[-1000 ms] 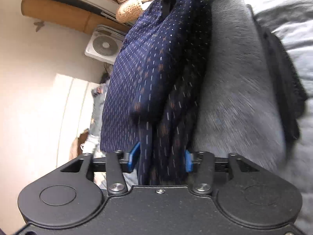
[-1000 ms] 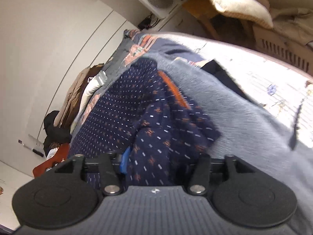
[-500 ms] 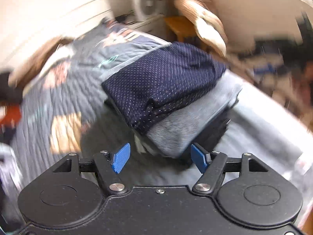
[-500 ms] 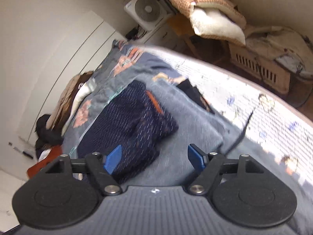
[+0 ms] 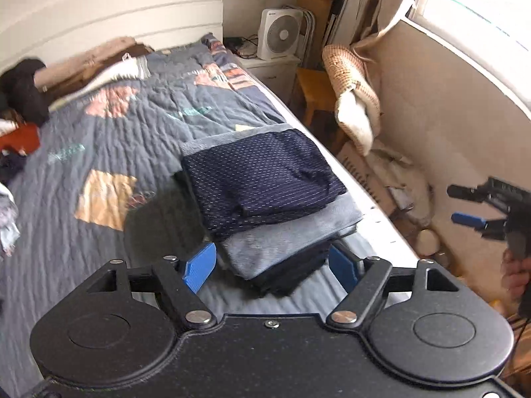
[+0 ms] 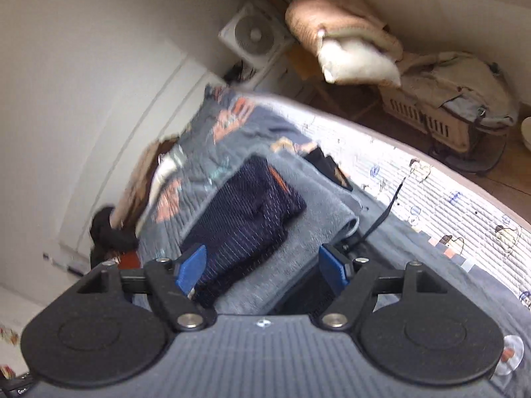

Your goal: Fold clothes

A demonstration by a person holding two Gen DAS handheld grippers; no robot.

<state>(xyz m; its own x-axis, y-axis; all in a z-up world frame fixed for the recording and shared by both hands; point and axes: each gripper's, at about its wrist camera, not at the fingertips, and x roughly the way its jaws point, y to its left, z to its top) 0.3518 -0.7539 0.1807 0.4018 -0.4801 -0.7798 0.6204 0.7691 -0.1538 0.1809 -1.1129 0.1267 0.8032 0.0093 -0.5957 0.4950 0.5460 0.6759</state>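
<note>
A folded navy dotted garment (image 5: pixel 259 179) (image 6: pixel 245 222) lies on top of a folded grey garment (image 5: pixel 285 242) (image 6: pixel 312 209), with a dark one (image 5: pixel 298 272) under both. The stack sits near the right edge of the quilted bed (image 5: pixel 99 152). My left gripper (image 5: pixel 272 265) hovers above the stack's near end. Its jaws are opening and nothing is between them. My right gripper (image 6: pixel 262 268) is open and empty, raised over the stack. In the left wrist view the right gripper (image 5: pixel 464 205) is off the bed's right side.
A loose pile of clothes (image 5: pixel 20 106) lies at the bed's far left. A white fan (image 5: pixel 280 34), a wooden stool (image 5: pixel 313 89) and a draped cushion (image 5: pixel 351 93) stand beyond the bed. A slatted crate (image 6: pixel 428 122) sits on the floor. A hand (image 5: pixel 516 275) shows at the right.
Both grippers let go of the navy garment and rose away from it. The garment now lies flat on the grey one. The left wrist view rolled upright.
</note>
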